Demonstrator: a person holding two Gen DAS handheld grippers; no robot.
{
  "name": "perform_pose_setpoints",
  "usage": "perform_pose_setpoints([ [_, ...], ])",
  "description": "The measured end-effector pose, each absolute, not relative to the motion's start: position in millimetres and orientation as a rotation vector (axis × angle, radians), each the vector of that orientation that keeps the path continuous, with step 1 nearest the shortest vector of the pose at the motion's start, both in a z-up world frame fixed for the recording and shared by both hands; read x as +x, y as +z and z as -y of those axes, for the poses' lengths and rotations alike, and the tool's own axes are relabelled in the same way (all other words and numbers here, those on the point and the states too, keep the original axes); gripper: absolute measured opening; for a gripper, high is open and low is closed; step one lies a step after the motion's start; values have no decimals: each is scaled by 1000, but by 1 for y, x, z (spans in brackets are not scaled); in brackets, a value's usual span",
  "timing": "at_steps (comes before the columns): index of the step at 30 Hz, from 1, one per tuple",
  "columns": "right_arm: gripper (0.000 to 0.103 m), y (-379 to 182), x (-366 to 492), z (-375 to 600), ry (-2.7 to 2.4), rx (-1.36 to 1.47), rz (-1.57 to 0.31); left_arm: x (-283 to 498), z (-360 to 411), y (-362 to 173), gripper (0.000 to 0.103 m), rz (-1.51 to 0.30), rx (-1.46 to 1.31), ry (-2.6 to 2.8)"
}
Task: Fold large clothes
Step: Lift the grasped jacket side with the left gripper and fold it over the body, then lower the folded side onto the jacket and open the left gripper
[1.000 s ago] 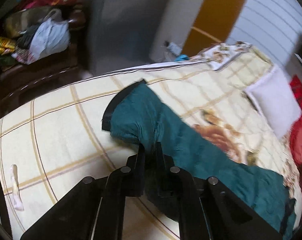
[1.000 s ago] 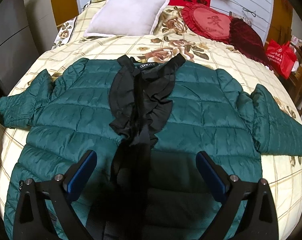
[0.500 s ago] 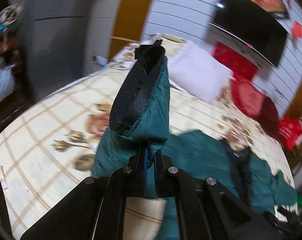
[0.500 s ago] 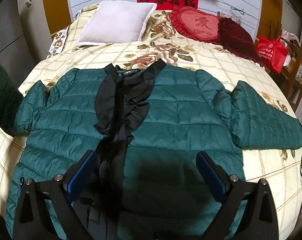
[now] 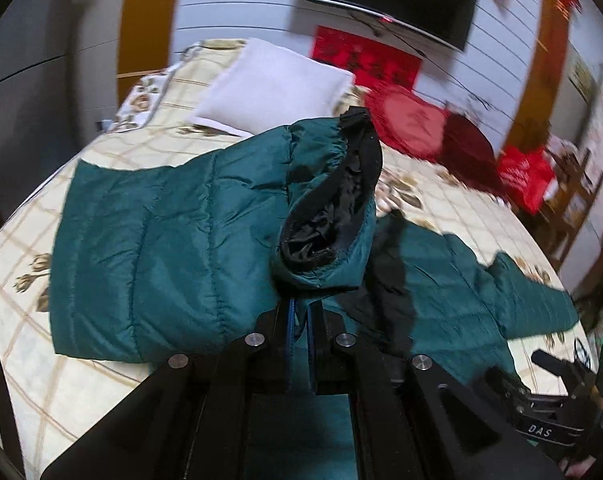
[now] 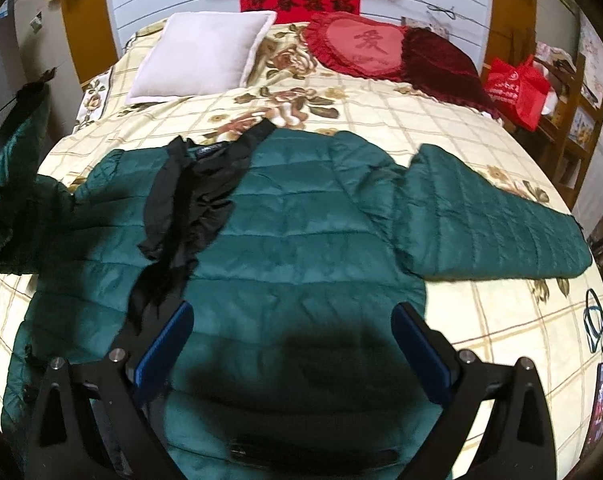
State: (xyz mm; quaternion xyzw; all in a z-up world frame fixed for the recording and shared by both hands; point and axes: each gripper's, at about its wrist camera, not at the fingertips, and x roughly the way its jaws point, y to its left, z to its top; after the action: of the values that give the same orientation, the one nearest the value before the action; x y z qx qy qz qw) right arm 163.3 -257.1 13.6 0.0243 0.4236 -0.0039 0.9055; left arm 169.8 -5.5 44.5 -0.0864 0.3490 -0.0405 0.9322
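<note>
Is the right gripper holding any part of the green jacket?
No: the right gripper has its jaws wide apart above the green jacket, gripping nothing.

Left gripper [image 5: 299,312]: black frame filling the lower centre of the left wrist view; the two blue-padded fingers [image 5: 288,320] stand nearly together, pinched on a fold of the green jacket sleeve [image 5: 321,216], held raised.

Right gripper [image 6: 291,344]: black frame across the bottom of the right wrist view; blue-padded fingers [image 6: 165,344] spread wide at lower left and lower right, nothing between them, hovering above the jacket body [image 6: 301,240].
</note>
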Motion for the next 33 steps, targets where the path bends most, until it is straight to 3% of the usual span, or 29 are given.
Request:
perform_pose_setpoints([
  [19, 101, -2, 164, 304, -63, 100, -893, 185, 106, 10, 0, -811, -89, -224],
  [30, 101, 11, 162, 324, -89, 165, -879, 190, 119, -17, 0, -981, -265, -492],
  [33, 101, 13, 164, 322, -53, 198, -867, 182, 97, 1, 8, -954, -347, -540],
])
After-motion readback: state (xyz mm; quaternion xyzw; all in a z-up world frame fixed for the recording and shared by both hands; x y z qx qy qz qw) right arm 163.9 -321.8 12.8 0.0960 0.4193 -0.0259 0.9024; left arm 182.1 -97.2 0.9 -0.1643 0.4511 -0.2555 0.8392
